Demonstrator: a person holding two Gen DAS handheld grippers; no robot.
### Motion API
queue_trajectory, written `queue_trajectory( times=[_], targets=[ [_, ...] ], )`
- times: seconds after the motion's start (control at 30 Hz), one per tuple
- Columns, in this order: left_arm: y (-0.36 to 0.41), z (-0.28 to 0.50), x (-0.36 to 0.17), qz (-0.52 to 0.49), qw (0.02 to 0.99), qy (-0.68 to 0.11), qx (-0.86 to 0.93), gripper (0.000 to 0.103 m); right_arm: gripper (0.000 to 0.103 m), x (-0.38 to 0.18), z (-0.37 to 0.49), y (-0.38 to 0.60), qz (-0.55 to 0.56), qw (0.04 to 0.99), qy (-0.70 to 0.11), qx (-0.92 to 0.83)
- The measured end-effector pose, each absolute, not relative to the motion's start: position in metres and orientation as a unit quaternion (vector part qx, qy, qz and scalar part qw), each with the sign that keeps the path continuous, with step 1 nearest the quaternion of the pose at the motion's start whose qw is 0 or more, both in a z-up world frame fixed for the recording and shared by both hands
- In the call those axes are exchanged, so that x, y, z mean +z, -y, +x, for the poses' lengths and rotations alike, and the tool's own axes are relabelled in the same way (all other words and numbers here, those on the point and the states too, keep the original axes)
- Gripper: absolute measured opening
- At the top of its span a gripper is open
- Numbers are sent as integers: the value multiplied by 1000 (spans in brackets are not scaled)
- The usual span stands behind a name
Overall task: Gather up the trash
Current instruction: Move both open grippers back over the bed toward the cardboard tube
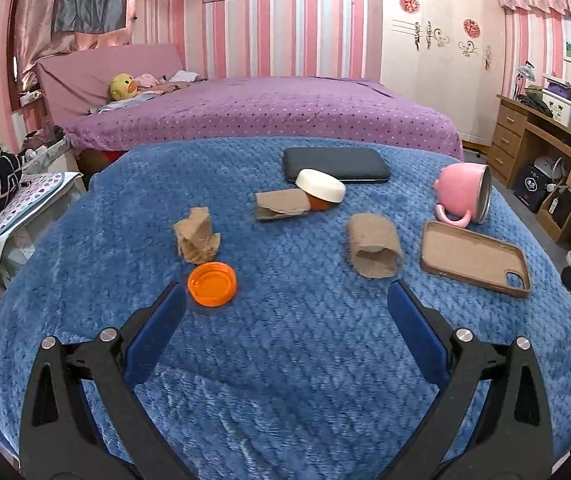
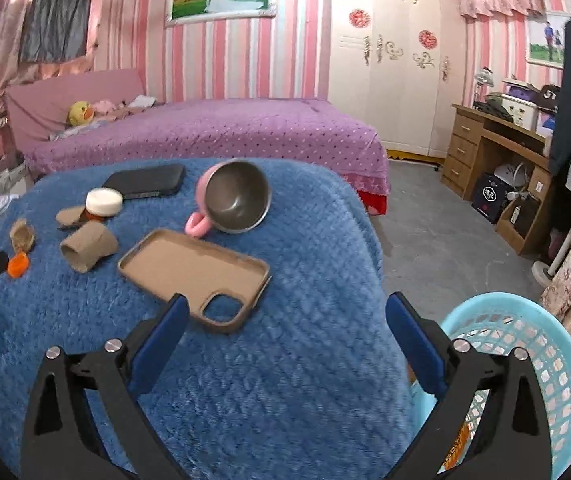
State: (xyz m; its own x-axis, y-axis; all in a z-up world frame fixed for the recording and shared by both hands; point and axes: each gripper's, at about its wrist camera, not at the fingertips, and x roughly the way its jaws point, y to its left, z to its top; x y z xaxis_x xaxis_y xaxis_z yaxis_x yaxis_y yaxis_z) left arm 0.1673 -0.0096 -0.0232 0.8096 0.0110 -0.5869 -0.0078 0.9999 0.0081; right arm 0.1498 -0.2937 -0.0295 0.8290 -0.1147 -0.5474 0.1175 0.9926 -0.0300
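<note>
Left tool (image 1: 287, 296) held wide apart, empty, above the blue-blanketed table (image 1: 285, 360). Right tool (image 2: 285, 308) likewise spread and empty, over the table's right edge. Just beyond the left tool's left finger: orange cap (image 1: 212, 283), touching nothing but the blanket. Behind it, crumpled cardboard scrap (image 1: 197, 235). Further back, flattened cardboard piece (image 1: 281, 205) against a white-lidded jar (image 1: 320, 188) lying on its side. Right of centre, cardboard tube (image 1: 374, 252), open end toward the camera. Beside it, tan phone case (image 1: 475, 258), inside up, near a pink mug (image 1: 463, 196) tipped over. Dark phone (image 1: 335, 165) at the far edge. Light blue basket (image 2: 525, 360) on the floor, right of the table.
</note>
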Motion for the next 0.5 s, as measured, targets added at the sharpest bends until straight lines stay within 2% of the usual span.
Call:
queue_trajectory(
  times=[0.5],
  targets=[
    [-13,177,-36,-1,945,-325,19,97,97,-35,169,278,-2,954,-297,-46]
  ],
)
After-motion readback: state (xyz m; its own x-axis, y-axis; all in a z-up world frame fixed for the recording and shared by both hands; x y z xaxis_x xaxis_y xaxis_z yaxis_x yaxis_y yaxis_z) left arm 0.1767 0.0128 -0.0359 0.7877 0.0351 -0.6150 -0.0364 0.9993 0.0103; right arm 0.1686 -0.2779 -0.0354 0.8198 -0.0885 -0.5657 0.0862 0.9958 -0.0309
